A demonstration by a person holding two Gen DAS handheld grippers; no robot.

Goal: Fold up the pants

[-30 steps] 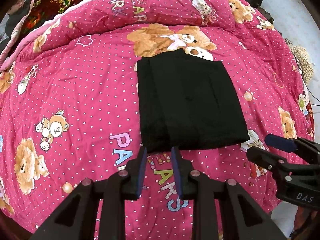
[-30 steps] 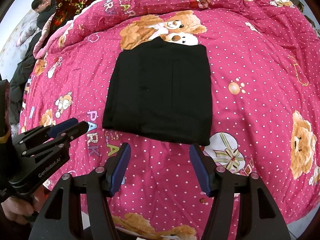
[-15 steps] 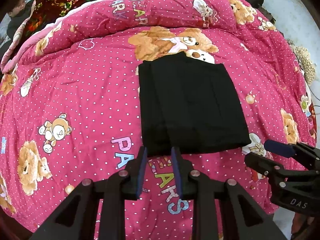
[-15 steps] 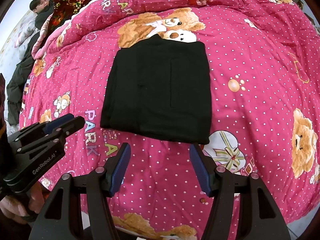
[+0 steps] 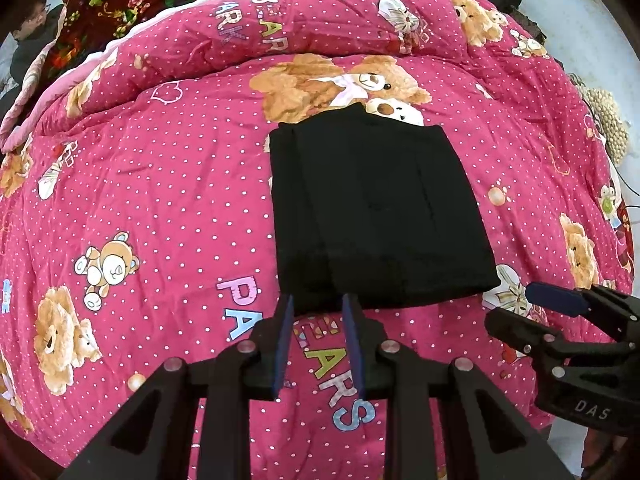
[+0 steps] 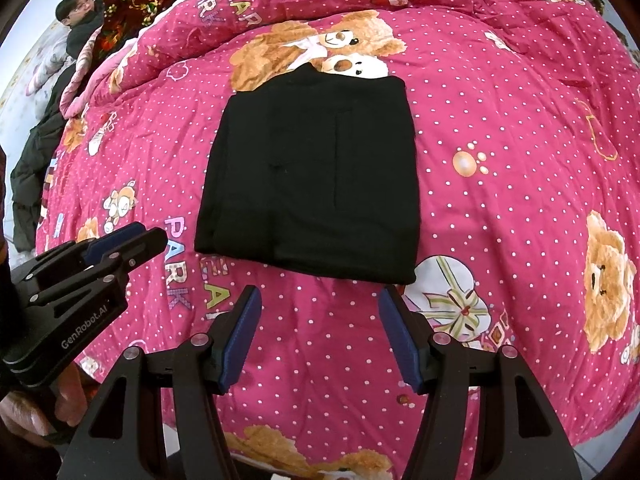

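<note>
Black pants (image 5: 376, 216) lie folded into a flat rectangle on the pink teddy-bear quilt (image 5: 160, 208), also in the right wrist view as the pants (image 6: 312, 184). My left gripper (image 5: 318, 304) hovers just before the pants' near left edge. A narrow gap separates its blue pads, with nothing between them. My right gripper (image 6: 320, 296) hangs above the quilt in front of the pants' near right edge, open wide and holding nothing. Each gripper shows in the other's view: the right gripper (image 5: 520, 308) at the right, the left gripper (image 6: 132, 240) at the left.
The quilt (image 6: 500, 160) bulges into a rolled ridge at the far side. A red floral blanket (image 5: 120, 4) lies behind it. A person in dark clothes (image 6: 76, 20) sits at the far left. A beige knobbly object (image 5: 608, 120) lies off the right edge.
</note>
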